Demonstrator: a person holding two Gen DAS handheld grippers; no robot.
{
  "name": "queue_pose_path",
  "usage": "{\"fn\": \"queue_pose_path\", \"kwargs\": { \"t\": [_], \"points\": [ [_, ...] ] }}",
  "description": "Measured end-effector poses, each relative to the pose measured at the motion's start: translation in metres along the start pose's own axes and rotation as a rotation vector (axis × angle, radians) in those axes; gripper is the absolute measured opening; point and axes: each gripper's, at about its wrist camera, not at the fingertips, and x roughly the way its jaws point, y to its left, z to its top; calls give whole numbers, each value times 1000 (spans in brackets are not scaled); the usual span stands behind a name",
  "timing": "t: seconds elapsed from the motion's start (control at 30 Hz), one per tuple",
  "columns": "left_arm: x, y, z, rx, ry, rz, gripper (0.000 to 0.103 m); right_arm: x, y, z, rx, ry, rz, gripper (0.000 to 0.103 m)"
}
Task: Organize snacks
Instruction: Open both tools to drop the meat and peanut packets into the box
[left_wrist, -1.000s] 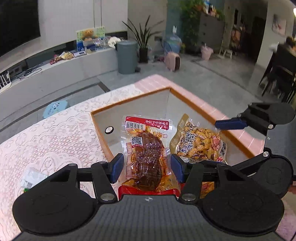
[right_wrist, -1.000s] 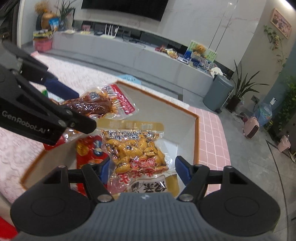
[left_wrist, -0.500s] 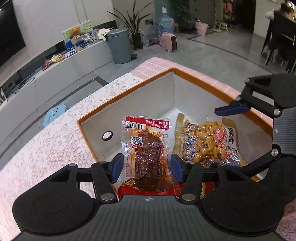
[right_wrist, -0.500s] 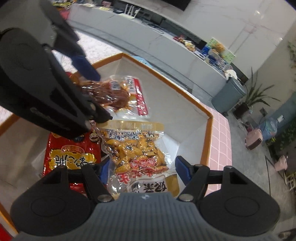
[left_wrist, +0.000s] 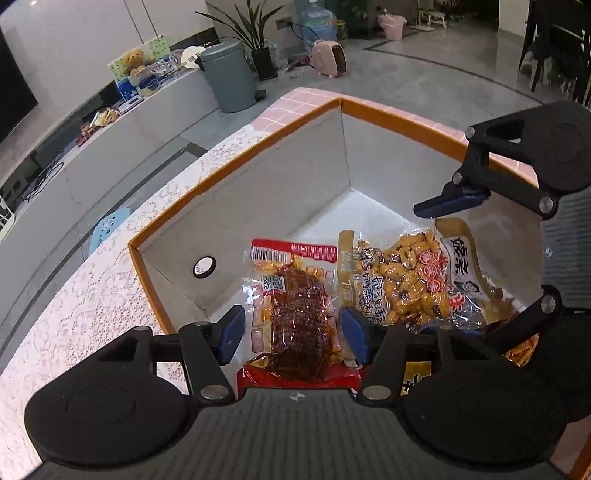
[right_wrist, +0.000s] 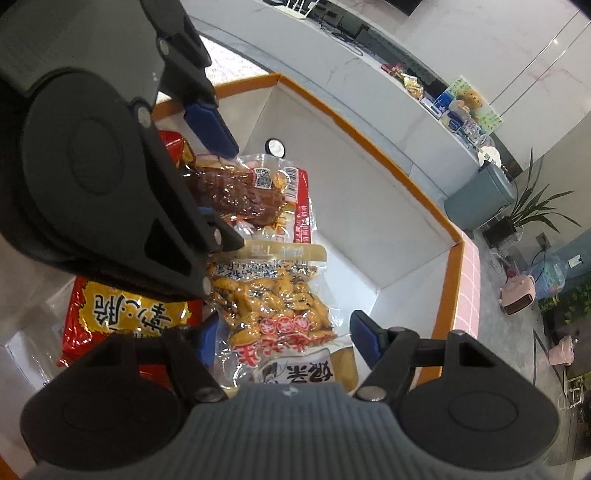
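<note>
An orange-rimmed box (left_wrist: 236, 173) with grey inner walls sits on the table. My left gripper (left_wrist: 291, 328) is shut on a clear packet of brown dried meat (left_wrist: 295, 314) and holds it inside the box. My right gripper (right_wrist: 282, 336) is shut on a clear packet of yellow beans (right_wrist: 273, 306), also inside the box, just right of the meat packet. The bean packet (left_wrist: 410, 280) shows in the left wrist view too. A red and yellow snack bag (right_wrist: 122, 317) lies on the box floor under both.
The box rim (right_wrist: 417, 192) surrounds both grippers closely. A lace tablecloth (left_wrist: 74, 306) covers the table left of the box. A grey bin (left_wrist: 229, 77) and a plant (left_wrist: 255, 40) stand on the floor beyond.
Both grippers have moved down deeper into the box with their packets. The two grippers have come closer together.
</note>
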Motion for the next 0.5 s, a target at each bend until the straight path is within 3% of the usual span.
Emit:
{"fn": "queue_pose_path", "kwargs": {
  "t": [0.27,0.5],
  "points": [
    [-2,4,3,-31,6,-10,69,8,-7,7,-19,22,-4,70],
    [-18,3,1,4,-18,14,75,-1,1,10,-30,58,-10,74]
  ]
}}
